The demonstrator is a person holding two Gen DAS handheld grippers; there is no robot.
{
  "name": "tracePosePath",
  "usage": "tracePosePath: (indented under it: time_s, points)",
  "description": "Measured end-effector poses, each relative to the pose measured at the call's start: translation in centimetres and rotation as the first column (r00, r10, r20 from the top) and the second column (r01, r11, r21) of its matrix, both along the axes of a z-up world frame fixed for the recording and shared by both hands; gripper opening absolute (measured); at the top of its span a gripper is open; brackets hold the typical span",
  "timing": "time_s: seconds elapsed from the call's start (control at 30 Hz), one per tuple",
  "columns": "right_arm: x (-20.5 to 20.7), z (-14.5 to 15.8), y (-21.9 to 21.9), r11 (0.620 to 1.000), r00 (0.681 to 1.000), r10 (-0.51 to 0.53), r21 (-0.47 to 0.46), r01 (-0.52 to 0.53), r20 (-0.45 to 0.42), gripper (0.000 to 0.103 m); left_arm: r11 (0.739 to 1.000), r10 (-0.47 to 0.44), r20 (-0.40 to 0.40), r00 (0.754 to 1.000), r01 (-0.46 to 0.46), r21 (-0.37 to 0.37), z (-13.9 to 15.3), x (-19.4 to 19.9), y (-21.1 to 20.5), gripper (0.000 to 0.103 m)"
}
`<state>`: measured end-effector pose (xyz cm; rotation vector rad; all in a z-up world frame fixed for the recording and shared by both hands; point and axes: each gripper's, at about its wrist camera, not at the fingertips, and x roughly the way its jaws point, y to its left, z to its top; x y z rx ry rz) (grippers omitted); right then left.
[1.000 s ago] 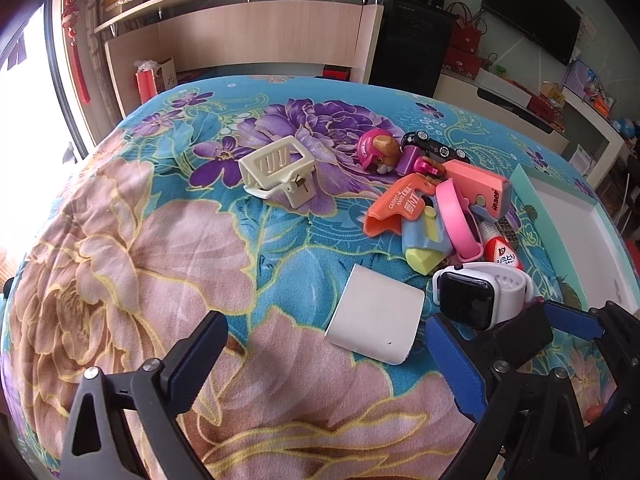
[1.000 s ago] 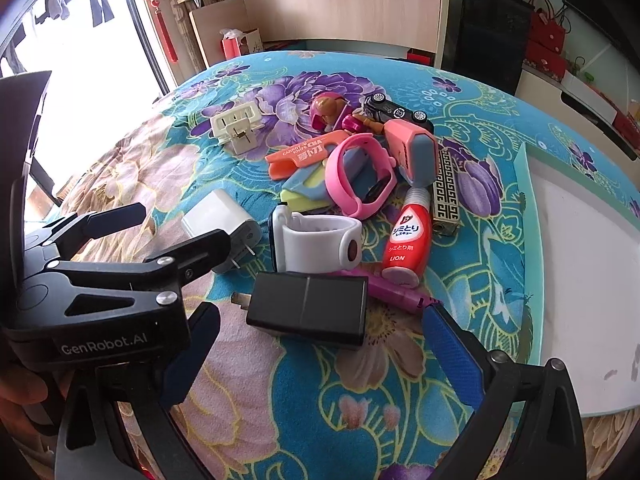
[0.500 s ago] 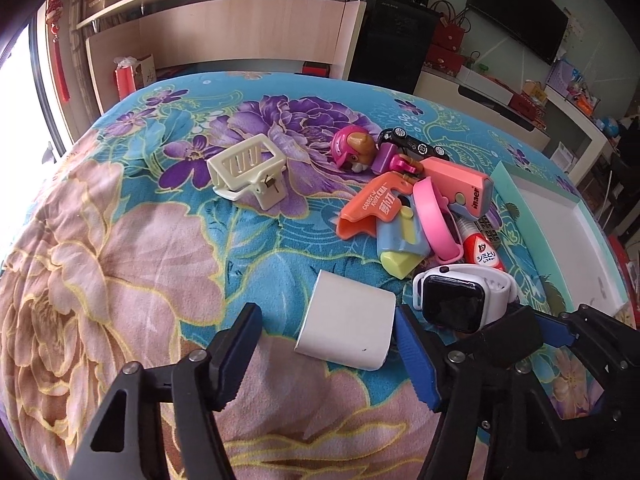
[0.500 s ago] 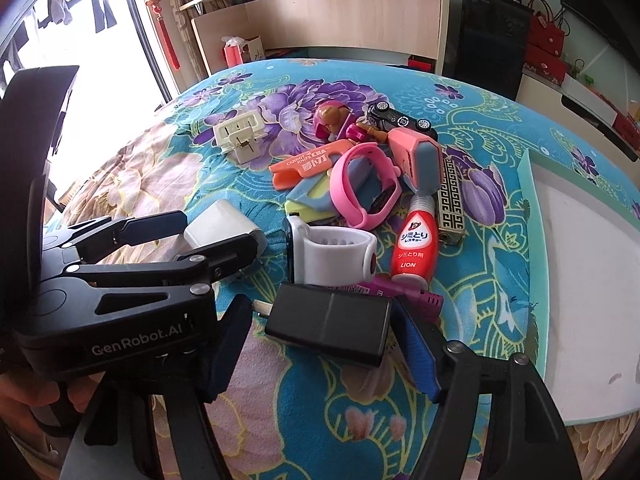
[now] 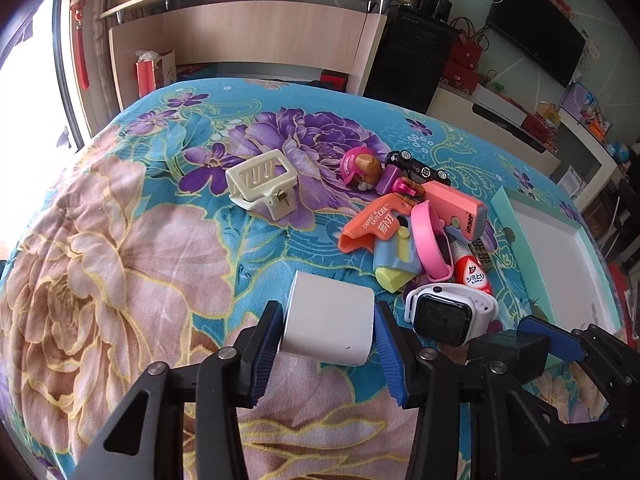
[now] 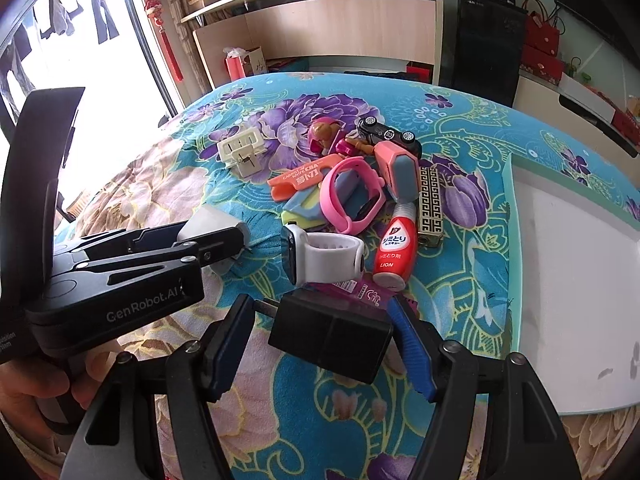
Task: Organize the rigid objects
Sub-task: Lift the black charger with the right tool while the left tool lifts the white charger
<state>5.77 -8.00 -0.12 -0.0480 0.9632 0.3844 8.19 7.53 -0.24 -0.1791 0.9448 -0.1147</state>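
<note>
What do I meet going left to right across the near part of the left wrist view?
White charger block between the left gripper fingers → white smartwatch → black charger in the right gripper → white tray.

"GenRobot.AI" on the left gripper (image 6: 224, 240) body, "LION" on red bottle (image 6: 394, 246), "CARROT KNIFE" on orange toy (image 5: 374, 222), "50" on black car (image 6: 388, 134).

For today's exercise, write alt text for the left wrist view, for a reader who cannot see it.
The left claw has just been closing on a white charger block lying on a floral blanket. To its right lie a white smartwatch and a pile of small toys, with a white tray beyond.
</note>
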Motion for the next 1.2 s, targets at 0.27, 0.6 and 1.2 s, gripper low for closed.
tracePosePath:
  time_s: [0.27,0.6,1.2]
  points:
    - [0.8,3.0,-3.4,0.997,0.997,-0.062,0.057,0.059,0.052,0.065,1.0,0.01,0.052,0.999,-0.01,0.009,3.2,0.5,-2.1,0.049]
    - [3.9,4.1,-11.5,0.965,0.966,-0.247,0.112,0.238,0.072,0.031,0.997,-0.06,0.036,0.998,0.058,0.052,4.3,2.4,-7.2,0.049]
    - [3.2,2.2,-12.2,0.971,0.984,-0.176,0.166,0.171,0.016,0.031,0.989,0.142,-0.023,0.99,-0.141,0.032,2.7,1.8,-9.3,0.049]
